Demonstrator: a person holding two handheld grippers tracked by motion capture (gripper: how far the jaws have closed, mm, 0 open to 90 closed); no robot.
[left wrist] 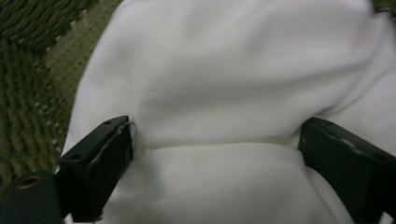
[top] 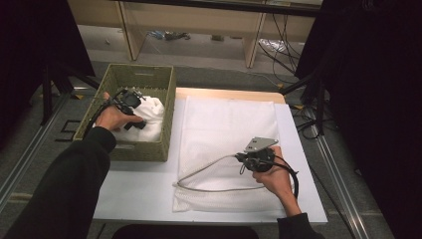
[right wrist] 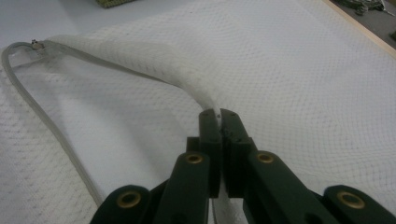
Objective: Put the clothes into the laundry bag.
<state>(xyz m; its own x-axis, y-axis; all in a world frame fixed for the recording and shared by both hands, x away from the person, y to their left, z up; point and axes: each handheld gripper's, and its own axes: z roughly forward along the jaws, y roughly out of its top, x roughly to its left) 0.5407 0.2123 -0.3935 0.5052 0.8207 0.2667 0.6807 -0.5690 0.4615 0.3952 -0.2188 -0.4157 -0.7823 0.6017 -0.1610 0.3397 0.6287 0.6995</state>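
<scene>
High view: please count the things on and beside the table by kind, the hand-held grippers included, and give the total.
Woven basket: 1
White cloth in the basket: 1
White mesh laundry bag: 1
Hand-held grippers: 2, left hand-held gripper and right hand-held gripper
Total: 5

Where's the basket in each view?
High view: basket left of the table.
Left gripper view: woven wall at upper left, behind the cloth.
Right gripper view: green sliver at the top edge, beyond the mesh bag.
Shared landmark: its green weave.
</scene>
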